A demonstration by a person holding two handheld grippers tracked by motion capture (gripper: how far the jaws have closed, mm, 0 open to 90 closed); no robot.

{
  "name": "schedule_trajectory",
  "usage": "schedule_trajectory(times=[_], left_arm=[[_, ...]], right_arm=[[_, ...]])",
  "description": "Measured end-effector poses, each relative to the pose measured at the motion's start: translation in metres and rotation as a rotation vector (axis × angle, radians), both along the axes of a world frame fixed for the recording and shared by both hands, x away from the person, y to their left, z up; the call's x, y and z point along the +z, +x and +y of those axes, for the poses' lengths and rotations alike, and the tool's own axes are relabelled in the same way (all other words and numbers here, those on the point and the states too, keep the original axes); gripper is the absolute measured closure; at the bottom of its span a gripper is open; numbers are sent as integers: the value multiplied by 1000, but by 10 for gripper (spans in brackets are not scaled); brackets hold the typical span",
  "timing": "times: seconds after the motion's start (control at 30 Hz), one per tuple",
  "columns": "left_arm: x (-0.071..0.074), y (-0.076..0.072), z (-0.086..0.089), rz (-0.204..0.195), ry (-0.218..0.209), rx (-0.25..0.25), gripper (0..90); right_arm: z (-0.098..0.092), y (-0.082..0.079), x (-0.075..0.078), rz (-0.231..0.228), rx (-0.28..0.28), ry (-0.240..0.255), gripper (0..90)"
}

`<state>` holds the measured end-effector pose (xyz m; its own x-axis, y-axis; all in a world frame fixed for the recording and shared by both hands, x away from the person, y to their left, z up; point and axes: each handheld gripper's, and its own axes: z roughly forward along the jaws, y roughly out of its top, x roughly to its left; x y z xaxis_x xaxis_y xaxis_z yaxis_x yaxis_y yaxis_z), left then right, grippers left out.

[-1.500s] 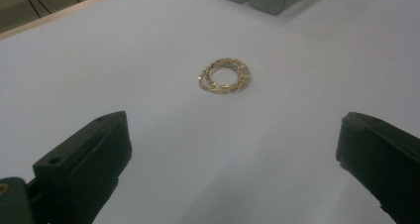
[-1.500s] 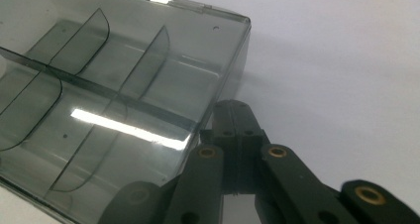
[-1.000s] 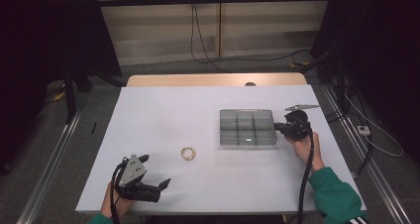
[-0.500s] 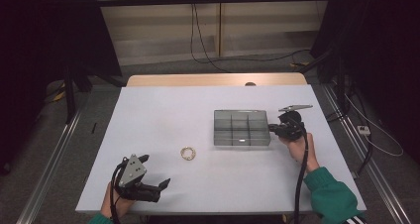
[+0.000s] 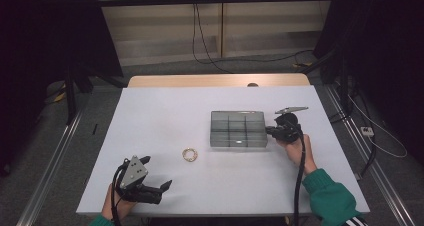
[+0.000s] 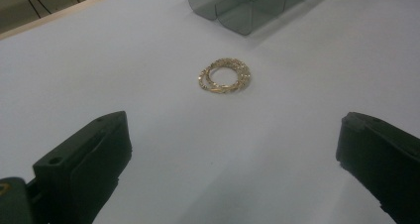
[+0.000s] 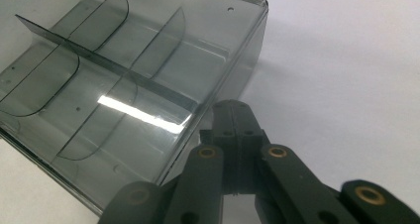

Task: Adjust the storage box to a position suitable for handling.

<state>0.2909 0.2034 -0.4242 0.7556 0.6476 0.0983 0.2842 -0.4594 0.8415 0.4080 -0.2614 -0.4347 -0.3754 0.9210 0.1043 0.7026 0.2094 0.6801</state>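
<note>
White table [image 5: 165,111], wide and mostly bare, with a strip of bare wood along its far edge.

Smoky clear plastic box [image 5: 237,129], open-topped, sits right of the table's middle. Thin dividers split it into small compartments; in the right gripper view [image 7: 124,85] the ones that can be seen hold nothing. A bright strip of light reflects off its bottom.

Right gripper [image 5: 270,131] is at the box's right end, held in a hand coming out of a green sleeve [image 5: 330,198], cable trailing back toward the table's near edge. In its own view the tips [image 7: 236,116] meet flat against each other, fully closed, right at the box's wall near a corner. Whether the wall is pinched between them or they merely press against it I cannot tell.

Left gripper [image 5: 157,175] is low at the near left corner of the table, grey plate on top, pointing right and toward the middle. Its jaws stand wide apart with nothing between them but table.

Gold rings [image 5: 189,154], small and lying flat as a little overlapping pile, sit on the bare table left of the box and apart from it. In the left gripper view the rings [image 6: 225,76] lie ahead of the spread jaws, well clear of both.
</note>
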Motion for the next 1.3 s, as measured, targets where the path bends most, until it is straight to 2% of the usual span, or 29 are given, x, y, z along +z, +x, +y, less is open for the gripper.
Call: schedule_trajectory(times=[0.97,1.23,1.3], left_arm=[[0,0,0,0,-7,2,5],[1,-1,2,-3,-5,4,5],[0,-1,2,-3,-7,3,5]], right_arm=[[25,6,-2,-12,33,4,900],[23,4,1,-18,39,11,900],[21,1,3,-21,46,14,870]])
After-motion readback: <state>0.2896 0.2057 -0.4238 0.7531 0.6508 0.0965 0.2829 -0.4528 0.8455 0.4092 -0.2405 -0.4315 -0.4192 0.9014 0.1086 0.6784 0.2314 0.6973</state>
